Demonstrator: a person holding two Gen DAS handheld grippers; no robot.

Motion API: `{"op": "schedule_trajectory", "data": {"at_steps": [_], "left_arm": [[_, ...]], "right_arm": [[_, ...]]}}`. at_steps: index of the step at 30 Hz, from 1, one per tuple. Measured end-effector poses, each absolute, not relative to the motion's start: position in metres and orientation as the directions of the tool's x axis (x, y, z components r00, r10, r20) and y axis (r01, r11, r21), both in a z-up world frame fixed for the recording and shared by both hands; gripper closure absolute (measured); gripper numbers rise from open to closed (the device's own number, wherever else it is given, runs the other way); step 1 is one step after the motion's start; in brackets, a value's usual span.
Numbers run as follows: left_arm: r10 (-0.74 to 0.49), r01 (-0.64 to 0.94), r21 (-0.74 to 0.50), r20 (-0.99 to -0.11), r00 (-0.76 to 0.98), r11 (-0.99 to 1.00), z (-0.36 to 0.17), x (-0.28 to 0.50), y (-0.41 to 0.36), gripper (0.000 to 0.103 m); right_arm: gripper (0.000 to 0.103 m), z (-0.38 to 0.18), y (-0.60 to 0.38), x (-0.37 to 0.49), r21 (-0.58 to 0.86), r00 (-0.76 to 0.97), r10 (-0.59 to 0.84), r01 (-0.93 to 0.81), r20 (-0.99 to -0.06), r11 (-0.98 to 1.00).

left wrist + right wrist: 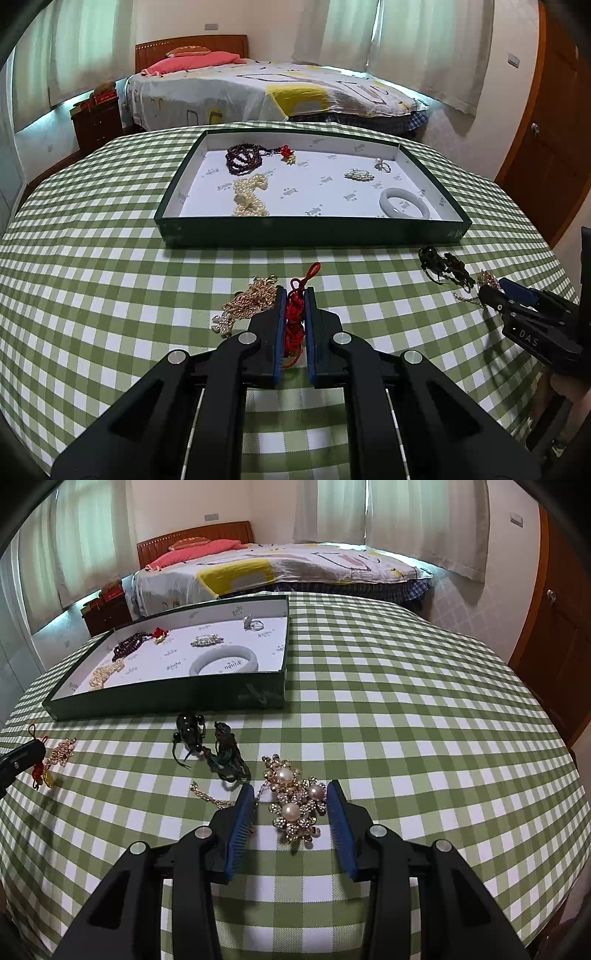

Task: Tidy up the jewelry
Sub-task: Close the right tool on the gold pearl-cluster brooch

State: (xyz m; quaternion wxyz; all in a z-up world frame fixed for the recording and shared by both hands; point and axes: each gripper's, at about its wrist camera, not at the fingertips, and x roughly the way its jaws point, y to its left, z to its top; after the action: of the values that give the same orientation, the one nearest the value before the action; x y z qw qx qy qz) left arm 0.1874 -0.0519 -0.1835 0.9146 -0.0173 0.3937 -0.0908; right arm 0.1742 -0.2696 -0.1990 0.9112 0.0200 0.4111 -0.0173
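My left gripper (295, 291) is shut on a red knotted cord ornament (295, 314) just above the checked tablecloth; a gold bead chain (245, 306) lies to its left. My right gripper (291, 788) is open, its blue pads on either side of a gold brooch with pearls (295, 805) that lies on the cloth. A dark green tray (314, 232) with a white lining holds a dark bead bracelet (243, 158), a pearl strand (251, 195), a white bangle (404, 203), a small brooch (358, 175) and a ring (382, 166).
A dark beaded piece with tassels (218, 749) and a thin gold chain (207, 795) lie left of the right gripper. The table's rounded edge falls away on all sides. A bed, curtains and a brown door stand behind the table.
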Motion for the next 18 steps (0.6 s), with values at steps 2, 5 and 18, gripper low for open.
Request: {"op": "schedule_trajectory", "data": {"at_steps": [2,5,18], "left_arm": [[-0.181,0.149,-0.108,-0.719,0.670,0.983,-0.185,0.188,-0.050,0.094],[-0.183,0.146,-0.113,-0.719,0.671,0.983,-0.185,0.187,-0.048,0.094],[-0.186,0.149,-0.115,-0.714,0.675,0.982,-0.181,0.180,-0.046,0.094]], "right_arm": [[0.063,-0.199,-0.270,0.174,0.025,0.662,-0.014,0.049,-0.750,0.998],[0.073,-0.199,-0.271,0.174,0.030,0.662,-0.011,0.051,-0.749,0.998],[0.088,-0.188,-0.265,0.165,0.043,0.688,0.007,0.035,-0.726,0.998]]}}
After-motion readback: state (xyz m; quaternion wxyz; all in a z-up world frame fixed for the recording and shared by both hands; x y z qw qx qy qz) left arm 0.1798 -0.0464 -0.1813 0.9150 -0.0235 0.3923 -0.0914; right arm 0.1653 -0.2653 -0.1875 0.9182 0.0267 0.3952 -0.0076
